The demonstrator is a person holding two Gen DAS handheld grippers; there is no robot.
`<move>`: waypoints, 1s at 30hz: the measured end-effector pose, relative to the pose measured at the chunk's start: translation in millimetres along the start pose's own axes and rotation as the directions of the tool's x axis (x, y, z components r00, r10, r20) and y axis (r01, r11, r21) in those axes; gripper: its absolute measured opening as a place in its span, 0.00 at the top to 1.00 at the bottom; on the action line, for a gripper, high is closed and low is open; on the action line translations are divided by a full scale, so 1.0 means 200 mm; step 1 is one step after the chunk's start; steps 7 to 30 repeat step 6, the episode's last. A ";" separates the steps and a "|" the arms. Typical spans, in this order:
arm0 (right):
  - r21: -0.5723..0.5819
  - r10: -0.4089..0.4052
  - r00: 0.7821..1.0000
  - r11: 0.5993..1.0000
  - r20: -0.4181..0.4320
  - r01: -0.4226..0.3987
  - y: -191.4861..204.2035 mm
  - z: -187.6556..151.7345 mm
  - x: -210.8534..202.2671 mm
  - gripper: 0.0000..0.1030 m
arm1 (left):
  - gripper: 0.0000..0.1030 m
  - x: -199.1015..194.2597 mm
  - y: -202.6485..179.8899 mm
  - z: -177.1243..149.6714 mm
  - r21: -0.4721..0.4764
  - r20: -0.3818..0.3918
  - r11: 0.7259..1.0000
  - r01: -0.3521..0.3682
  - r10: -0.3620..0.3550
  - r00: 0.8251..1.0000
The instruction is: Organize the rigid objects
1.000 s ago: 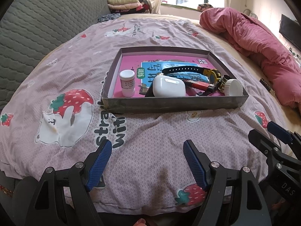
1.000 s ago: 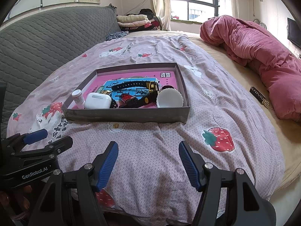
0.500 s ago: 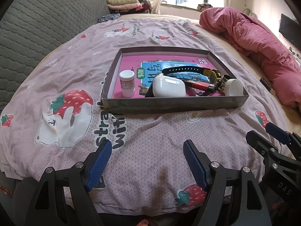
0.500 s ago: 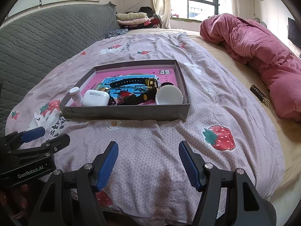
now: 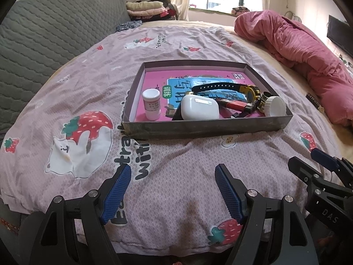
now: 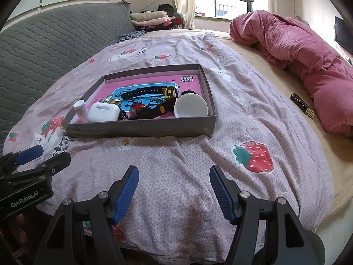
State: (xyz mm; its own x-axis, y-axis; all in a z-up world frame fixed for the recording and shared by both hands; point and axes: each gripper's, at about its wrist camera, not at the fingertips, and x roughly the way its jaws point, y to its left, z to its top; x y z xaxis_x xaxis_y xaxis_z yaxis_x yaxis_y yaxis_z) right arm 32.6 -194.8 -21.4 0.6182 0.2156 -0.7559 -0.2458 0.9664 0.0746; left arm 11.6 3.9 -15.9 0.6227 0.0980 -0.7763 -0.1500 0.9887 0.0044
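Spread wide and empty, both tongs above the near edge of a bed, well short of a shallow tray.

Left tongs [image 5: 173,191] and right tongs [image 6: 174,191] at lower centre of each view, blue ribbed pads apart; grey cardboard tray [image 5: 207,128] mid-frame beyond them, holding a white earbud case [image 5: 199,110], small white pill bottle [image 5: 151,107], black-strapped watch [image 5: 222,87] and round white lid [image 5: 275,106]. Strawberry-print quilt [image 5: 88,88] underneath; rumpled pink blanket [image 5: 297,44] upper right, grey quilted headboard [image 5: 44,33] upper left.
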 end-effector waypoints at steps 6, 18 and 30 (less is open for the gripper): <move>0.001 -0.010 1.000 1.000 -0.004 0.010 -0.03 0.01 0.04 0.36 | 0.23 0.01 0.04 0.03 -0.034 0.013 0.999 0.026 -0.026 1.000; 0.001 -0.010 1.000 1.000 -0.004 0.010 -0.03 0.01 0.04 0.36 | 0.23 0.01 0.04 0.03 -0.034 0.013 0.999 0.026 -0.026 1.000; 0.001 -0.010 1.000 1.000 -0.004 0.010 -0.03 0.01 0.04 0.36 | 0.23 0.01 0.04 0.03 -0.034 0.013 0.999 0.026 -0.026 1.000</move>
